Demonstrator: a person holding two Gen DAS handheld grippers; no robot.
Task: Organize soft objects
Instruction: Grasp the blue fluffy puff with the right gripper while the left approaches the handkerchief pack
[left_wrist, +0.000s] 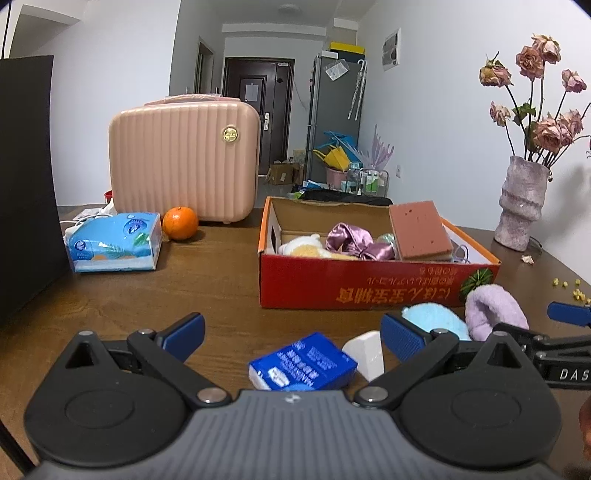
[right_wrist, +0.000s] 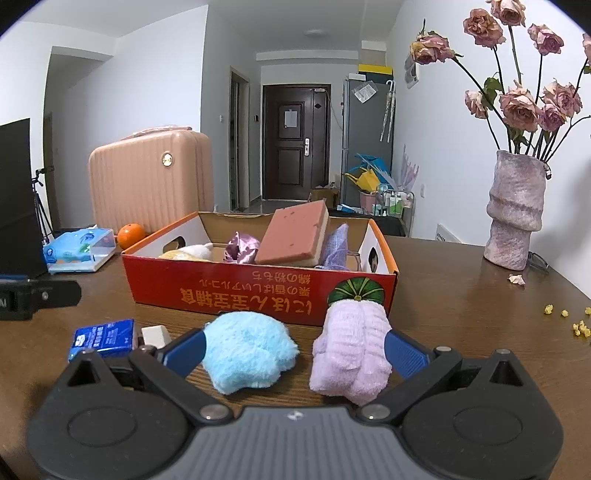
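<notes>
A red cardboard box (right_wrist: 258, 291) (left_wrist: 369, 284) on the wooden table holds a pink sponge (right_wrist: 295, 236) (left_wrist: 419, 230), a purple satin cloth (right_wrist: 242, 247) (left_wrist: 354, 242) and a pale plush toy (left_wrist: 304, 247). In front of the box lie a fluffy blue cloth (right_wrist: 249, 354) (left_wrist: 436, 319) and a fluffy lilac cloth (right_wrist: 351, 354) (left_wrist: 493, 310). My right gripper (right_wrist: 295, 350) is open, and both cloths lie between its fingers. My left gripper (left_wrist: 293, 334) is open over a small blue tissue pack (left_wrist: 303, 363) and a white block (left_wrist: 365, 354).
A pink suitcase (left_wrist: 184, 162), an orange (left_wrist: 180, 223) and a blue tissue packet (left_wrist: 114, 242) stand at the back left. A black panel (left_wrist: 26, 184) borders the left. A vase of dried roses (right_wrist: 515, 210) and yellow crumbs (right_wrist: 565, 314) are on the right.
</notes>
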